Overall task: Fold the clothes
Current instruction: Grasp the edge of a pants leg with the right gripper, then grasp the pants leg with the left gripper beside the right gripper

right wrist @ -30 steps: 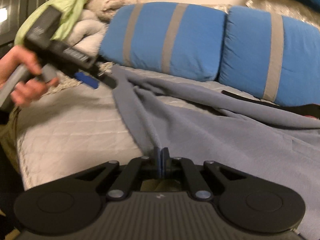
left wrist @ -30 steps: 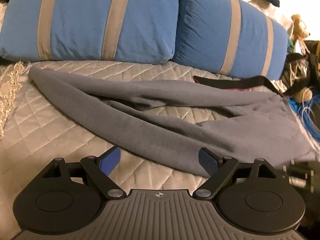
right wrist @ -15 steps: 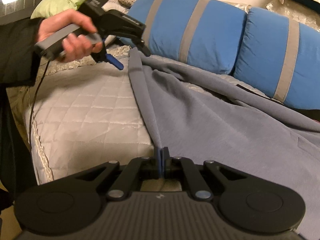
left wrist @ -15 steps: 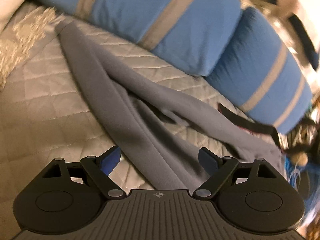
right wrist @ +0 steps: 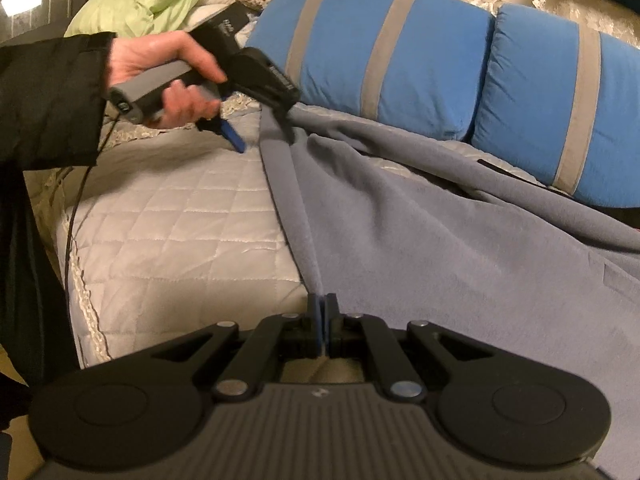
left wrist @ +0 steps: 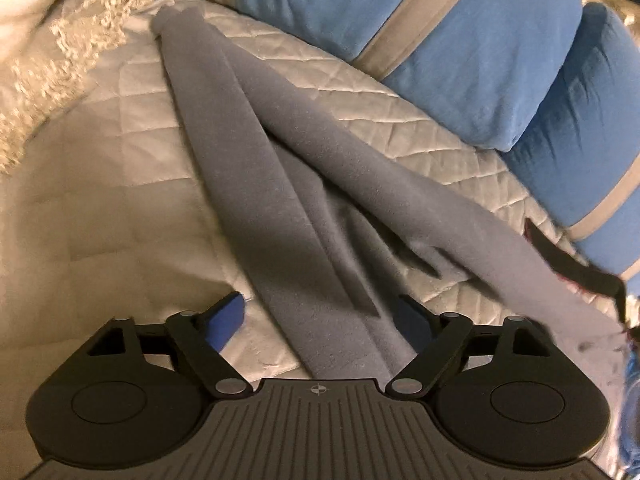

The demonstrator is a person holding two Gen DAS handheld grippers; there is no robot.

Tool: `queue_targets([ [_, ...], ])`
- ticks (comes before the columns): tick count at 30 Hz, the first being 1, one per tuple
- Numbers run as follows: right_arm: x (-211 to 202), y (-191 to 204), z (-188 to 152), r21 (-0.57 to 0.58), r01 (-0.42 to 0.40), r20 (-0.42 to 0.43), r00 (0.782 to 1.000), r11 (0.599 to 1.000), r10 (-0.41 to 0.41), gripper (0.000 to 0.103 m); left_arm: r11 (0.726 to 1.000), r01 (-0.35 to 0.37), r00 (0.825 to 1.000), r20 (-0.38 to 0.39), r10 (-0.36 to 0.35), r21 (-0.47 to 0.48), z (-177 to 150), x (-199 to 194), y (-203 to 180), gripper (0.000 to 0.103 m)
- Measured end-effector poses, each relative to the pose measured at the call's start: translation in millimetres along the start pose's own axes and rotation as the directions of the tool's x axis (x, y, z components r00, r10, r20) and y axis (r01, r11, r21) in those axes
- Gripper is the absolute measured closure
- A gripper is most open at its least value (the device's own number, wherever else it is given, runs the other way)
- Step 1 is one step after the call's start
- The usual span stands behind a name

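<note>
The left gripper point(left wrist: 320, 320) has its 2 blue fingers point(left wrist: 226, 318) spread wide, straddling a narrow fold of the grey garment point(left wrist: 280, 200) that runs ahead of it across the quilted bedspread point(left wrist: 120, 200). The right gripper point(right wrist: 322, 316) is clamped together on the garment's edge, the cloth stretching straight forward from its tips. Beyond both lie 2 blue pillows point(right wrist: 380, 52).

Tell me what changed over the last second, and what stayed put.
The left tongs swung in from beside the grey fleece garment toward its far end by the blue pillows; they now straddle the bunched strip, open, nothing gripped. The right tongs stayed shut on the garment's near edge, and the quilted bedspread is unchanged.
</note>
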State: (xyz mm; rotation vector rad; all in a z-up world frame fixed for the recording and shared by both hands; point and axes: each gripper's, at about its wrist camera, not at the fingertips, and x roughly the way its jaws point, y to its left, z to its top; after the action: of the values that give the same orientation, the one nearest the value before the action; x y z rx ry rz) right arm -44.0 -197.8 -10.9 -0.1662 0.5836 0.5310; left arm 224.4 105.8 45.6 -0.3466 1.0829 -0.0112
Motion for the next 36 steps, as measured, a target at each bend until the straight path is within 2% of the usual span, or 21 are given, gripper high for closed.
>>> queue_targets([
  [5,0.6,0.9,0.3,-0.003,0.004,-0.001,1.000,1.000,-0.004,0.099,0.989,-0.138,0.990,0.002,0.138,0.052,-15.3,-12.0,6.9,0.031],
  [6,0.7,1.1,0.2,-0.003,0.003,-0.002,1.000,1.000,-0.003,0.099,0.988,-0.145,0.989,0.001,0.145,0.050,-17.5,-13.5,11.0,0.032],
  [12,1.7,2.3,1.1,-0.012,0.004,-0.006,1.000,1.000,-0.004,0.096,0.974,-0.224,0.974,-0.022,0.224,-0.022,-19.3,-31.9,33.6,0.036],
  [13,1.7,2.2,1.1,-0.012,0.004,-0.006,1.000,1.000,-0.004,0.096,0.981,-0.188,0.982,-0.024,0.187,-0.050,-17.7,-33.8,38.5,0.037],
  [15,1.8,2.0,1.0,-0.013,0.004,-0.006,1.000,1.000,-0.004,0.096,0.991,-0.043,0.999,-0.010,0.042,-0.127,-13.4,-35.2,47.5,0.036],
  [17,1.9,1.8,0.9,-0.014,0.004,-0.006,1.000,1.000,-0.004,0.096,0.980,0.075,0.997,0.016,-0.073,-0.185,-11.1,-33.8,51.8,0.036],
  [21,2.1,3.2,0.5,-0.017,0.005,-0.004,1.000,1.000,-0.005,0.096,0.974,0.113,0.993,-0.014,-0.118,-0.198,-11.1,-18.8,46.0,0.036],
  [24,2.4,4.9,0.0,-0.026,0.007,-0.004,1.000,1.000,-0.007,0.096,0.972,0.112,0.993,-0.012,-0.117,-0.207,-13.7,-9.9,45.1,0.037],
  [25,2.5,5.5,-0.2,-0.026,0.008,-0.004,1.000,1.000,-0.008,0.096,0.974,0.100,0.995,-0.010,-0.104,-0.202,-13.4,-10.6,44.6,0.042],
  [26,2.5,5.7,-0.3,-0.026,0.008,-0.003,1.000,1.000,-0.008,0.096,0.977,0.085,0.996,-0.010,-0.088,-0.196,-13.1,-11.1,44.2,0.064],
  [28,2.3,5.7,-0.3,-0.026,0.008,-0.001,1.000,1.000,-0.008,0.096,0.979,0.038,0.999,-0.024,-0.043,-0.202,-14.1,-10.6,47.7,0.090],
  [29,2.2,5.7,-0.2,-0.025,0.008,0.000,1.000,1.000,-0.008,0.095,0.977,0.025,0.999,-0.032,-0.032,-0.211,-15.2,-10.3,50.5,0.094],
  [30,0.0,4.5,0.3,-0.023,0.019,0.008,1.000,1.000,-0.019,0.092,0.974,0.034,0.999,-0.028,-0.041,-0.226,-15.5,-10.7,54.5,0.096],
  [31,-3.1,2.6,1.2,-0.019,0.036,0.019,0.999,0.999,-0.036,0.067,0.972,0.042,0.998,-0.027,-0.050,-0.233,-16.2,-11.8,57.6,0.099],
  [32,-6.2,0.8,2.1,-0.016,0.053,0.030,0.998,0.998,-0.052,0.051,0.970,0.050,0.998,-0.026,-0.058,-0.239,-16.8,-12.9,60.6,0.100],
  [34,-12.5,-2.9,3.8,-0.008,0.086,0.052,0.995,0.996,-0.086,0.035,0.970,0.056,0.998,-0.018,-0.062,-0.238,-19.3,-16.9,64.3,0.100],
  [36,-18.8,-6.6,5.6,0.000,0.120,0.074,0.990,0.993,-0.119,0.028,0.970,0.060,0.998,-0.005,-0.063,-0.236,-22.2,-20.2,66.5,0.100],
])
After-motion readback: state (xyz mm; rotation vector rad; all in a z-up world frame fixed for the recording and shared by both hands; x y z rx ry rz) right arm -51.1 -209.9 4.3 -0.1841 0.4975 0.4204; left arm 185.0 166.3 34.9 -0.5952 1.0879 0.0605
